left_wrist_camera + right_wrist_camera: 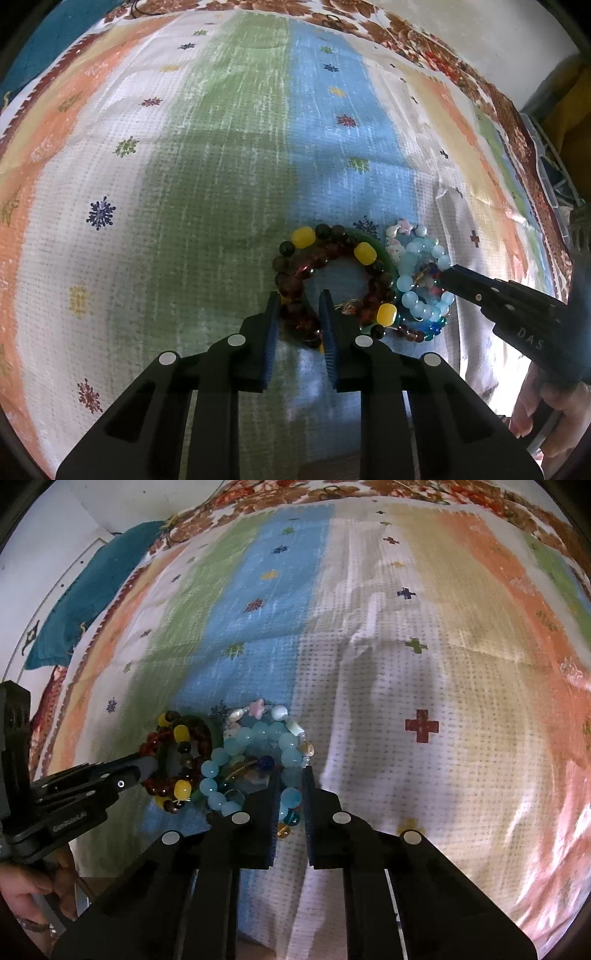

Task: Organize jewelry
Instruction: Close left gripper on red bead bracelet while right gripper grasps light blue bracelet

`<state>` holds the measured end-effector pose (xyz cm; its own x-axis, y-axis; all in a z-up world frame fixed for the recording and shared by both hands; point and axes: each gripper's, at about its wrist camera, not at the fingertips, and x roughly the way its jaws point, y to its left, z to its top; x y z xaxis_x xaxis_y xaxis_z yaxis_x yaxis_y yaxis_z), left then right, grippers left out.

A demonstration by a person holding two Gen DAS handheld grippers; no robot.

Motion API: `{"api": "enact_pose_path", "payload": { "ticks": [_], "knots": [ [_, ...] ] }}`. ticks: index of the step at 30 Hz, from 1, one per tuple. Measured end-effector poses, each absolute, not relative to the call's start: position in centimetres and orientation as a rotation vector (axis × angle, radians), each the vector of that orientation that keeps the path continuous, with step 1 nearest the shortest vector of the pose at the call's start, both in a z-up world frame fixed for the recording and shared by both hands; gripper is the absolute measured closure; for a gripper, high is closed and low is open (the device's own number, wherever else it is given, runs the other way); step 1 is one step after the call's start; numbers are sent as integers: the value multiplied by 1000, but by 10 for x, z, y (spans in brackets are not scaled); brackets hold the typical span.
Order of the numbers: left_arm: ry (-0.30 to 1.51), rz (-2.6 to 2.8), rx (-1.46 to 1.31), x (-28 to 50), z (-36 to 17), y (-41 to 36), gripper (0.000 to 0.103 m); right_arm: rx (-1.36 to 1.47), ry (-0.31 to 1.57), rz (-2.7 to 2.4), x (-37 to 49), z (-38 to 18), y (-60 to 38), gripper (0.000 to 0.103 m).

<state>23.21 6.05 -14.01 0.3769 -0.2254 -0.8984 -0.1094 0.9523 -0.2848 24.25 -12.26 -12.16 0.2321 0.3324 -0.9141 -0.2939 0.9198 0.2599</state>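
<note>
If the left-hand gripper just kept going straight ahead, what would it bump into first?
Most likely the dark red bead bracelet: a stretch of it already lies between the left gripper fingers. Beyond that comes the green bangle, then bare striped cloth. Depth is hard to judge.

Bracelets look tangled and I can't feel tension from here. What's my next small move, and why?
Probably ease the two grippers slowly apart. The left gripper straddles the dark red bracelet, the right gripper straddles the light blue bracelet, and the two bracelets still lie touching on the striped cloth.

A striped pastel cloth (pixel 424 672) covers a floral bedspread (pixel 406 33), with a white wall (pixel 55 535) behind.
</note>
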Motion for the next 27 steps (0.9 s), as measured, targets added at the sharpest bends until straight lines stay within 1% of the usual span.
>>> {"api": "enact_pose_path", "payload": {
  "ticks": [2, 3, 27],
  "knots": [
    [1184, -73, -318, 231, -138, 61, 84, 18, 1259, 431, 242, -120, -121, 91],
    [1180, -68, -310, 231, -137, 61, 90, 16, 1258, 430, 241, -119, -122, 91],
    [1097, -34, -258, 207, -98, 64, 90, -86, 1190, 404, 216, -90, -127, 91]
  ]
}}
